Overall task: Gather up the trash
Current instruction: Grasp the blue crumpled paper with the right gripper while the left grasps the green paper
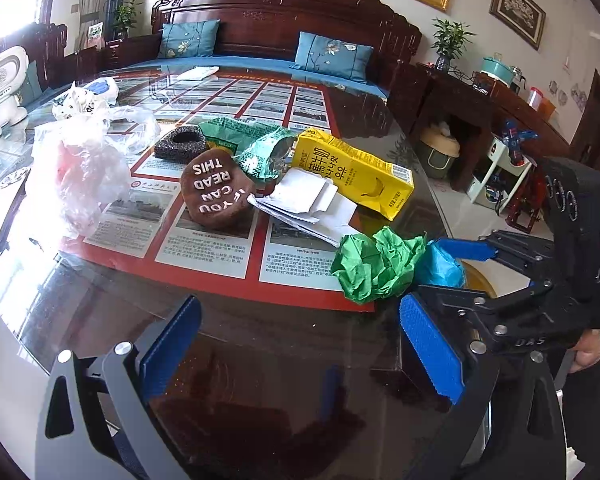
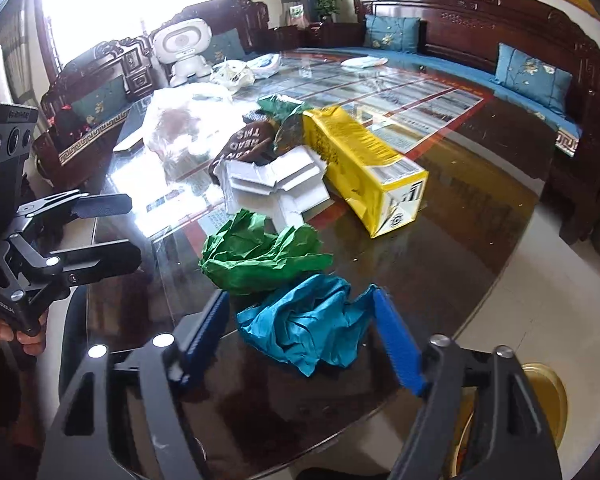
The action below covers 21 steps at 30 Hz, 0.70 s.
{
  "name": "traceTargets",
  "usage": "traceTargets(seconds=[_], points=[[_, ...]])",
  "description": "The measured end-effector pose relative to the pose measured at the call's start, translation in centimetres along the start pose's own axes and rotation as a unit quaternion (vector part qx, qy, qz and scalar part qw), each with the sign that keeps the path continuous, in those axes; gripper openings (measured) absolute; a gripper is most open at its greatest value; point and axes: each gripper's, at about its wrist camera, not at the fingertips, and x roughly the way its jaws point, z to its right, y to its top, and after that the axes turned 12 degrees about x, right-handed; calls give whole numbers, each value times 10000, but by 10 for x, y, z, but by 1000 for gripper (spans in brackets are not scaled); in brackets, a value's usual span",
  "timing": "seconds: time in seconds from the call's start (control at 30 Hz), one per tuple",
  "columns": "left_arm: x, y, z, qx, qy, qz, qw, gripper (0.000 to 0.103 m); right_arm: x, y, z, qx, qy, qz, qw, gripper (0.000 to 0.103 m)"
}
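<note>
white toy robot at the glass table's far end, near blue cushions

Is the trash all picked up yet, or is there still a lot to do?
Nothing looks collected yet. Right now the open right gripper sits around the crumpled blue paper but has not closed on it. The left gripper is open and empty. Still left on the table: the green paper ball, yellow carton, white folded paper, green wrapper and clear plastic bag.
</note>
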Motion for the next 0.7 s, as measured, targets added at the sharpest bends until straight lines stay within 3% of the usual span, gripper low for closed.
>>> traceTargets(seconds=[0.2, 0.7], points=[[4, 3, 5, 110, -42, -15, 9999, 99, -10, -5, 2, 57, 96, 40, 9999, 47], [26, 24, 58, 847, -268, -82, 9960, 99, -56, -14, 32, 453, 152, 277, 9985, 47]])
